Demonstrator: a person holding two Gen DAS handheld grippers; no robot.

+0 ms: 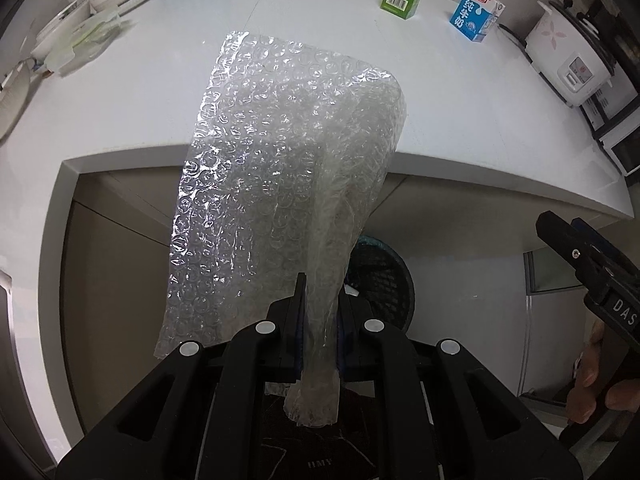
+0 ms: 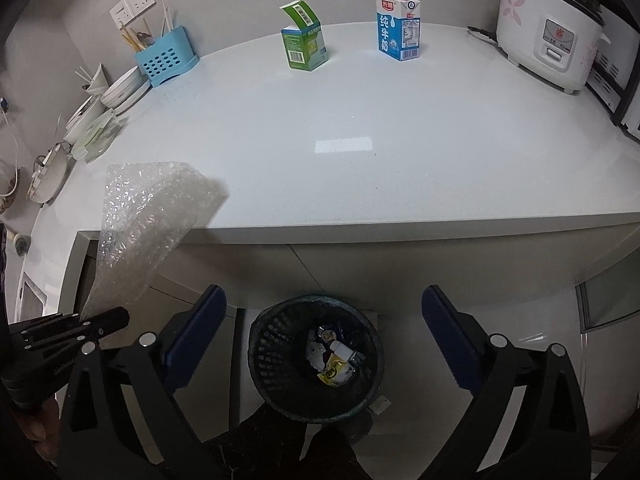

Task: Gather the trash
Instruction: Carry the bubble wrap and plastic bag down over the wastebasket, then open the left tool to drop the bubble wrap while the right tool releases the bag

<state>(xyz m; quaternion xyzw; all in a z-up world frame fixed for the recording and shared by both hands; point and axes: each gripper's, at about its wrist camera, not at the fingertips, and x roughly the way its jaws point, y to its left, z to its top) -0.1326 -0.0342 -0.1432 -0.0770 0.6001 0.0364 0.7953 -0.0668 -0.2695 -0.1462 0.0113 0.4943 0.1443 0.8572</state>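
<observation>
On your worktop (image 2: 400,184), a white rice cooker (image 2: 548,28) with pink flower marks sits at the far right, a black cord (image 2: 482,34) trailing beside it. At the far left you have a blue perforated utensil holder (image 2: 166,60) with chopsticks standing in it, just below two wall sockets (image 2: 134,2). Stacked white bowls (image 2: 122,90) lean next to the holder, with more dishes lined along that left edge.
</observation>
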